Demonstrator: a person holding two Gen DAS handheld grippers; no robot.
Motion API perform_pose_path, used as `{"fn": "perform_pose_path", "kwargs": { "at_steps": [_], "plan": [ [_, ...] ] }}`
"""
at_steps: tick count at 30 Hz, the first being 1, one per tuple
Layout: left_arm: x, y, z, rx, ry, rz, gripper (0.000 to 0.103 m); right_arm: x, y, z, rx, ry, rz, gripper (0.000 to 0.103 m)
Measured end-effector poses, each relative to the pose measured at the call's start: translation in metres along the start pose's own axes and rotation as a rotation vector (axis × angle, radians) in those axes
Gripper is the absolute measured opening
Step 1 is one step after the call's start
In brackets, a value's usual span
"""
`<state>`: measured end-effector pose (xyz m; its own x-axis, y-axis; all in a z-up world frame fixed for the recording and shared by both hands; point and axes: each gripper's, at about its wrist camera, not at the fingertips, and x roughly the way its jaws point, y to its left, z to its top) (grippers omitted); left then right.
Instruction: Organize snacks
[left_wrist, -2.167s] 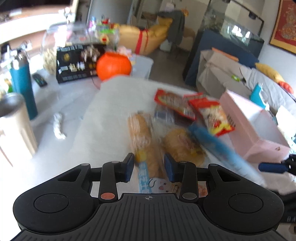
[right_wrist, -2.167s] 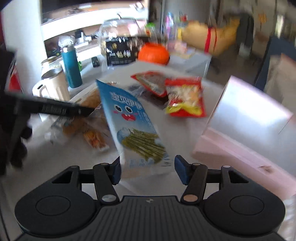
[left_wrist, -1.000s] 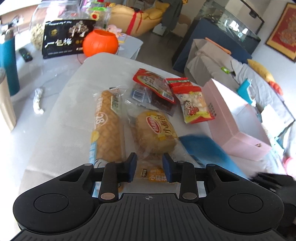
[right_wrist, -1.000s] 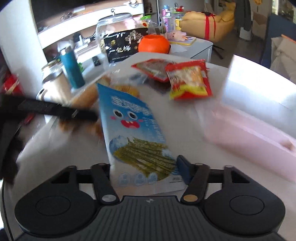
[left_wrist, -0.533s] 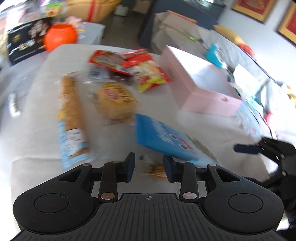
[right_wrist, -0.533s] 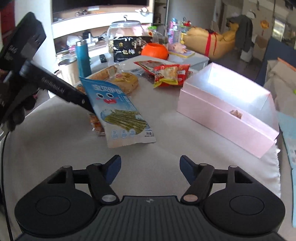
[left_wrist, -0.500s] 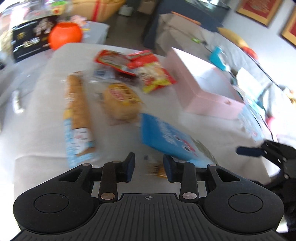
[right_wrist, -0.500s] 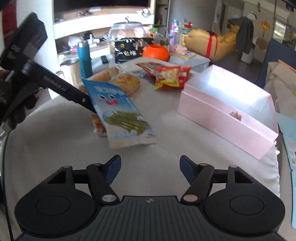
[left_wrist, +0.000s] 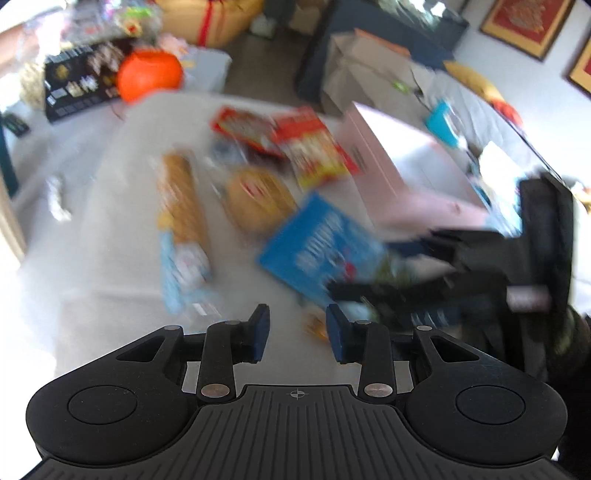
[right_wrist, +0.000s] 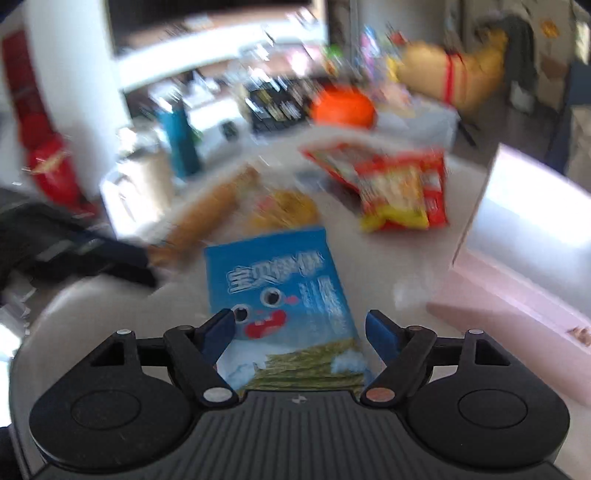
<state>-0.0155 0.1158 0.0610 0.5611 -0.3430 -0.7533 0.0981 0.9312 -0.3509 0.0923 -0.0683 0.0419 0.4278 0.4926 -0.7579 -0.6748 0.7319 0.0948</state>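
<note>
- Closing in on the blue seaweed snack packet (right_wrist: 284, 295) was the right gripper (right_wrist: 300, 330), and that looked like the step in hand: picking this packet up for sorting.
- Its fingers (right_wrist: 218, 328) stood wide apart, one on each side of the packet's near end, with nothing clamped between them as far as the blurred right wrist view showed.
- The packet lay flat on the white table (right_wrist: 118, 295), near the table's front edge, with the open pink box (right_wrist: 524, 280) just beside it toward the right edge.
- Over on the other side, the left gripper (left_wrist: 297, 332) hovered with its fingers narrow and empty; a small orange-wrapped snack (left_wrist: 314, 326) sat on the table just beyond them.
- Farther back were the long bread roll (left_wrist: 183, 192), the round bun (left_wrist: 258, 197) and the red and yellow packets (left_wrist: 314, 155), all waiting on the table.
- The next move, by my reckoning, called for the right fingers to settle lower and squeeze across the packet's width, then carry it to the pink box.
- A thin, slippery bag like that would likely need a firm pinch, or it could slide out.
</note>
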Motion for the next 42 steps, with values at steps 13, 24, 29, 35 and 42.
{"fn": "perform_pose_path", "kwargs": {
  "at_steps": [13,24,29,35,42],
  "plan": [
    [0.069,-0.063,-0.001,0.192,0.013,0.026,0.041,-0.062,-0.037,-0.071,0.106,0.009,-0.175,0.076],
    [0.047,-0.028,-0.006,0.217,-0.037,0.21,0.028,-0.053,-0.048,-0.086,0.125,-0.01,-0.187,0.096],
    [0.046,-0.025,-0.01,0.2,-0.048,0.173,0.033,-0.073,-0.038,-0.071,0.098,-0.095,-0.082,0.09],
    [0.048,-0.032,-0.013,0.242,-0.042,0.171,0.041,-0.032,-0.032,-0.029,0.113,-0.084,-0.102,0.09],
    [0.047,-0.025,-0.011,0.193,-0.058,0.146,0.038,-0.014,-0.009,-0.03,0.021,0.009,-0.07,0.083]
  ]
}}
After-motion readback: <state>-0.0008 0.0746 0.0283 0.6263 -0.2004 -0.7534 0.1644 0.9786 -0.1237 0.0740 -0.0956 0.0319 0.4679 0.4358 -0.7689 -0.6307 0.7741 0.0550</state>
